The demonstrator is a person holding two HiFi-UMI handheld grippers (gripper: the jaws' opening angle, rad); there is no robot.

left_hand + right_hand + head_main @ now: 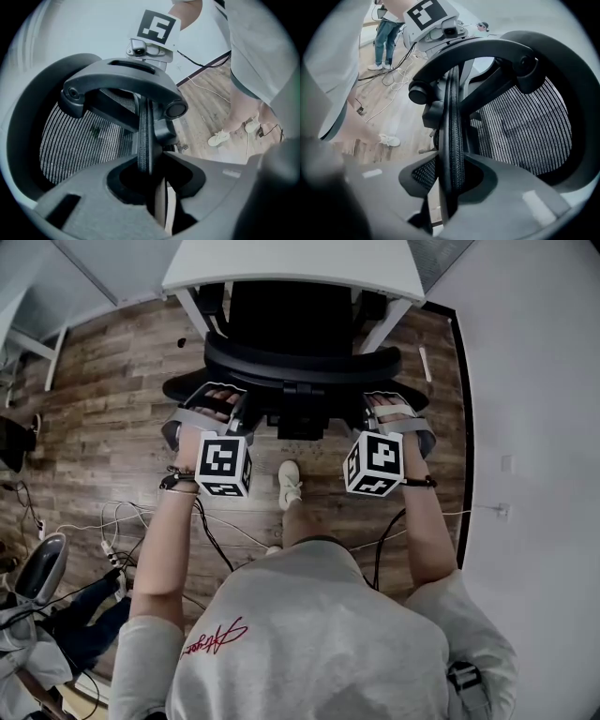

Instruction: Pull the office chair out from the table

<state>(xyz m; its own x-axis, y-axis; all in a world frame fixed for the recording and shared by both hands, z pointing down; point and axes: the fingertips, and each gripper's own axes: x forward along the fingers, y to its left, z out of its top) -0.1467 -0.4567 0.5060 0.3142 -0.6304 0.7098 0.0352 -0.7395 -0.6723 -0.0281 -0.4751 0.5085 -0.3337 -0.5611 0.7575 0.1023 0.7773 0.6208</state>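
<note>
Left claw [151,185], by its own view: both jaws are clenched on the backrest rim [144,136] of the office chair [300,343]. The thin, mesh-covered edge runs upright between them, with a pad against it on either side. Right claw [452,187]: same finding, with its jaws clamped on the rim at the chair's other side.

Beside each grip I note striped mesh [79,140] stretched across the backrest. A curved black support arm [122,77] arches behind it.

From the head view I record the left marker cube [223,463] and the right marker cube [375,463] level with one another, a hand ahead of each at the chair's back.

The chair stands close against the white bench [281,263]. Its front part passes under the bench top, between the white legs.

It rests on a wood-plank floor [103,409]. A white shoe [290,482] sits on the floor just behind the chair, between the two arms. Cables [122,521] trail across the planks on the left side. A pale wall [534,427] closes the right side.
</note>
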